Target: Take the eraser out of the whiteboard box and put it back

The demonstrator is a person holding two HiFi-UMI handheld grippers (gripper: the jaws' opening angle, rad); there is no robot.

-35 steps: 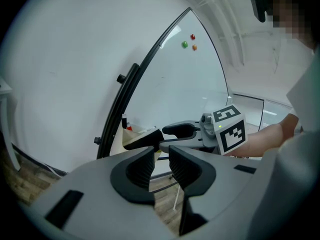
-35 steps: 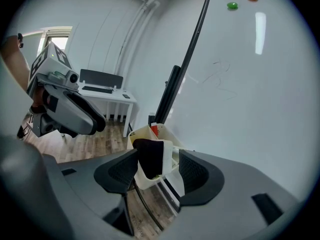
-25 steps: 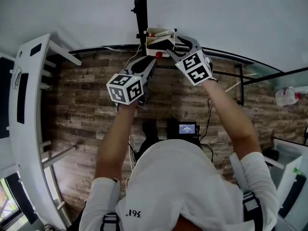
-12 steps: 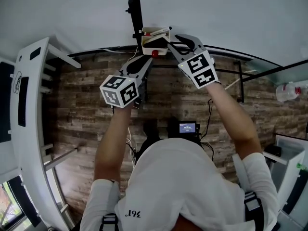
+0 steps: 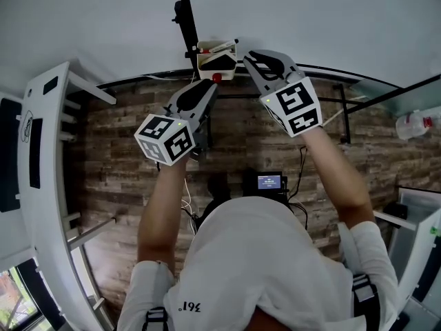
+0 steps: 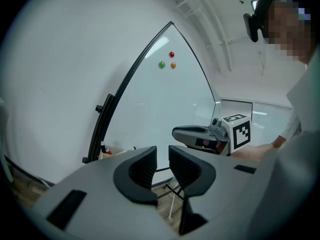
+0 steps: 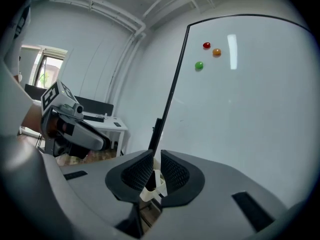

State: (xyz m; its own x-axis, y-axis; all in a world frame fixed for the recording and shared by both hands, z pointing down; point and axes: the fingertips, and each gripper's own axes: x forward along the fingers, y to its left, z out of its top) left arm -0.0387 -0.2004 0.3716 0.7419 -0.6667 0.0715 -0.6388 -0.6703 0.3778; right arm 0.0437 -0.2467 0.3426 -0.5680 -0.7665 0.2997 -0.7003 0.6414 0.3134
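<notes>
Nearest, the grey two-jaw left gripper (image 5: 207, 88) waits low on the left, probably on standby, its jaws slightly apart and empty. Farther right, the matching right gripper (image 5: 248, 55) has just been closing to a narrow slit with nothing clamped. Its tips are just beside the small cream plastic whiteboard box (image 5: 204, 65). The dark eraser (image 5: 222, 62) appears to lie inside, not yet lifted.

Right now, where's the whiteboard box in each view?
Head view: whiteboard box top centre, right of the black frame bar.
Left gripper view: box lower left, at the bar's foot.
Right gripper view: box bottom centre, below the bar.
Shared landmark: the black frame bar.
</notes>
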